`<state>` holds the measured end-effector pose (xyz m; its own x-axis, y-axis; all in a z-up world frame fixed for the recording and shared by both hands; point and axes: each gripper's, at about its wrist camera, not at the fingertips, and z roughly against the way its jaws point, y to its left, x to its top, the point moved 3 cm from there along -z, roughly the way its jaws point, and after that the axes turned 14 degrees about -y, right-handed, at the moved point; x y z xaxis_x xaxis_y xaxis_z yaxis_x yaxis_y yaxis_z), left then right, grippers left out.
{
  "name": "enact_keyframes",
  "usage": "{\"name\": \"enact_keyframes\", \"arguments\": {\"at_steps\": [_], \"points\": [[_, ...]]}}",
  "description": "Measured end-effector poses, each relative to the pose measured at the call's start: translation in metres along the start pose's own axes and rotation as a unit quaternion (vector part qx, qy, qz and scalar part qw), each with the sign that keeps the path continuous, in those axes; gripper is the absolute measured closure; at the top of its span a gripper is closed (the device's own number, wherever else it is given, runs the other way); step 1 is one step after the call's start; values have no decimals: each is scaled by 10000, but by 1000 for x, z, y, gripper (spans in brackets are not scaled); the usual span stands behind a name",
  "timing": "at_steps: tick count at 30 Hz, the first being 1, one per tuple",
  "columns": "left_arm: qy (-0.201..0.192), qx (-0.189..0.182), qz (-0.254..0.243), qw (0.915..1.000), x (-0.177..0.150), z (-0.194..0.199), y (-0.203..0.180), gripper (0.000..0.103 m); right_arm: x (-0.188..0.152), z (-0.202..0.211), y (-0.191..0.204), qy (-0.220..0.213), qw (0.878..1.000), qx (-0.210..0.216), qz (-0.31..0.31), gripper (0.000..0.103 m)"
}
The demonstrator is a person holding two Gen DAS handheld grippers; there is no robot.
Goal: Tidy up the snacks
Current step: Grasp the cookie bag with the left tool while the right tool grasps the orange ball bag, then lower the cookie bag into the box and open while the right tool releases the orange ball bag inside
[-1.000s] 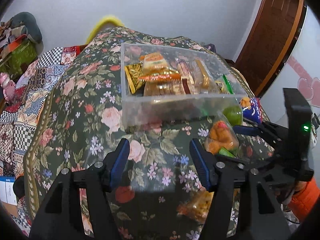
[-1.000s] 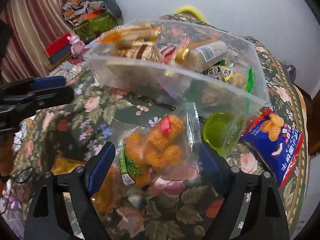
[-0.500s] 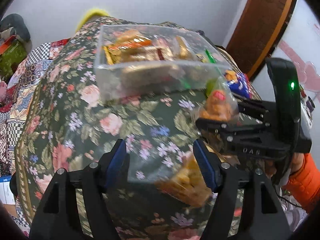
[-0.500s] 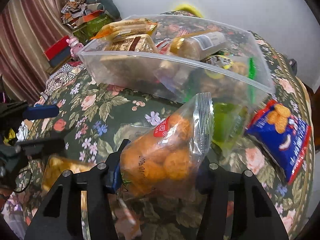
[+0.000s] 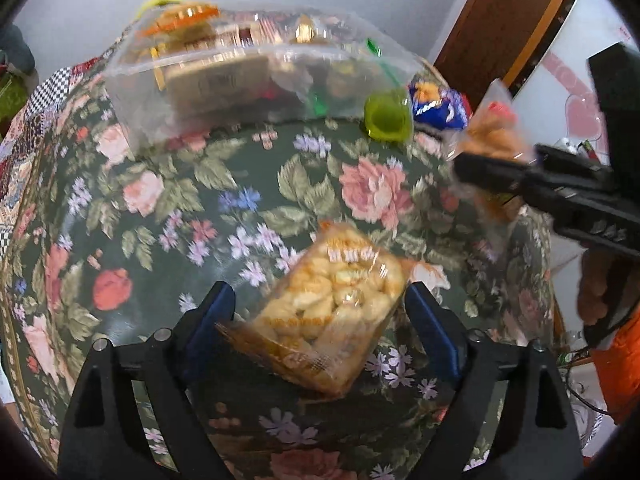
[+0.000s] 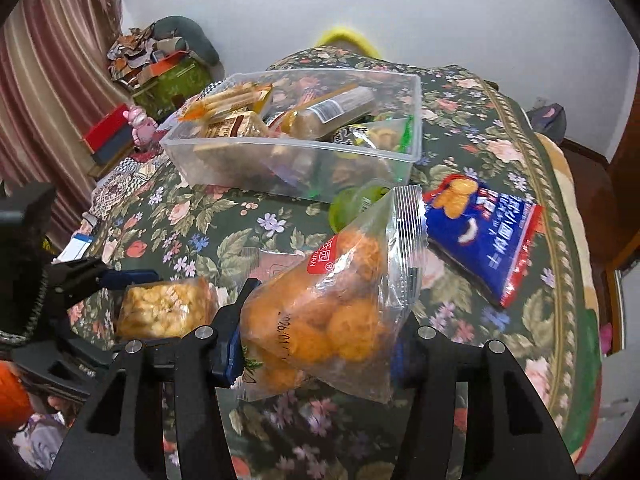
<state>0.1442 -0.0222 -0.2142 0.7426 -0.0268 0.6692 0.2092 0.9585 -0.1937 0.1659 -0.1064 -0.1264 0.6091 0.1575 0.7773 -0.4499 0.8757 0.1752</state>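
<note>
Orange, round fried snacks fill the clear plastic bag point(image 6: 332, 312) that is pinched between the blue-padded fingers of the right gripper point(image 6: 316, 344) and held up off the floral green tablecloth point(image 6: 240, 236). The left gripper point(image 5: 320, 316) is seen with its jaws spread, having just been opening; a clear packet of pale yellow puffed snacks point(image 5: 328, 308) lies on the cloth between its fingers, with no pad seen pressing on it. A clear rectangular plastic bin point(image 6: 288, 160), already holding several wrapped snacks, stands farther back on the cloth. Just beside the bin's near corner a small green jelly cup point(image 5: 388, 118) is seen, and near it lies a blue snack packet point(image 6: 484, 236).
</note>
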Motion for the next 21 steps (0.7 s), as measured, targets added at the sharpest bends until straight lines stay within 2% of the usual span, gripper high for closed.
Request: {"name": "enact_keyframes", "arguments": {"at_steps": [4,7,9,15,21], "points": [[-158,194,-173,9995,-2,-2,-5,18,0,3,-1,-9,10000,-17,-70,52],[-288,307,-246,9988,-2,-1,-9,35,-1,2,-2,0,9999,-6,-122,52],[-349,339,-274,9984,0,-1,-8,54,-2,1,-1,7,9999,3,-125,52],[-489,354,-181,9980,12,-8,1,57,-2,-2,2,9,9999,38,-122,52],[-742,379,-168,9964,31,2,5,58,9,-4,5,-99,9999,67,-53,52]]}}
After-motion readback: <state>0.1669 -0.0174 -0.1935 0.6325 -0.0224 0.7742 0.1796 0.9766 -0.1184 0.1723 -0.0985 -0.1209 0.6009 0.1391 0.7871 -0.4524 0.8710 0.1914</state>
